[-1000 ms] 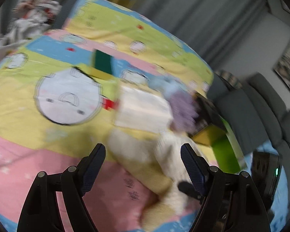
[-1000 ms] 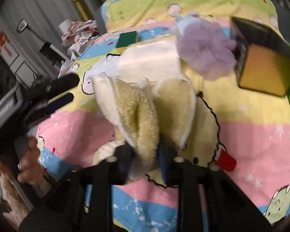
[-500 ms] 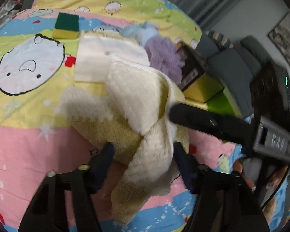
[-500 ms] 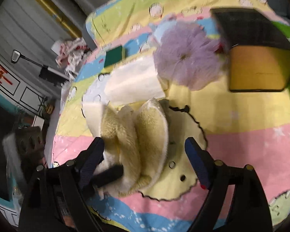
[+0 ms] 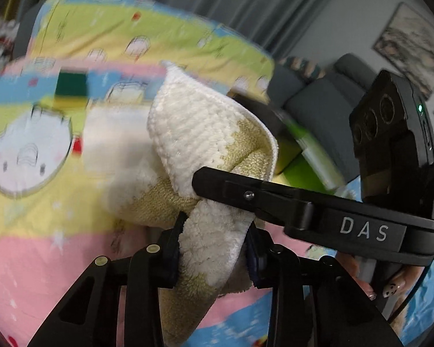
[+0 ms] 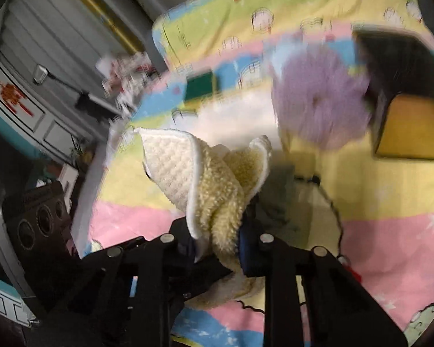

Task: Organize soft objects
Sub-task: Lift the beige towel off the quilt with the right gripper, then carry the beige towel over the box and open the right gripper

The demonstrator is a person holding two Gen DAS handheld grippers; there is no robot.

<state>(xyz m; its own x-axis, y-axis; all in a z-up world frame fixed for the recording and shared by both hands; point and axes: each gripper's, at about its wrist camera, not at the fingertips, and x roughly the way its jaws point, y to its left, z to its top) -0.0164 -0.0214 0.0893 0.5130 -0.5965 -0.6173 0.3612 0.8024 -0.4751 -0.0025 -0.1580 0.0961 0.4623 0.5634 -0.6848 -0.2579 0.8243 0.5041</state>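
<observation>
Since half a second ago my right gripper (image 6: 217, 245) has closed again, so now both tools pinch the fluffy cream-and-white towel (image 5: 205, 150) and it hangs bunched between them, lifted off the pastel cartoon-print blanket (image 5: 43, 202). My left gripper (image 5: 214, 248) is clamped on the towel's lower fold, its dark blue pads (image 5: 173, 248) pressed into the pile; in that same view the other tool reaches in from the right and grips the towel higher up. From the right wrist, the towel rises out of the closed jaws in two flaps. Behind it on the blanket lie a flat white folded cloth (image 6: 246, 112), a purple mesh bath pouf (image 6: 318, 101) beside a black-and-yellow box (image 6: 408, 121), and a green-topped sponge (image 6: 199, 86) farther back, all blurred.
</observation>
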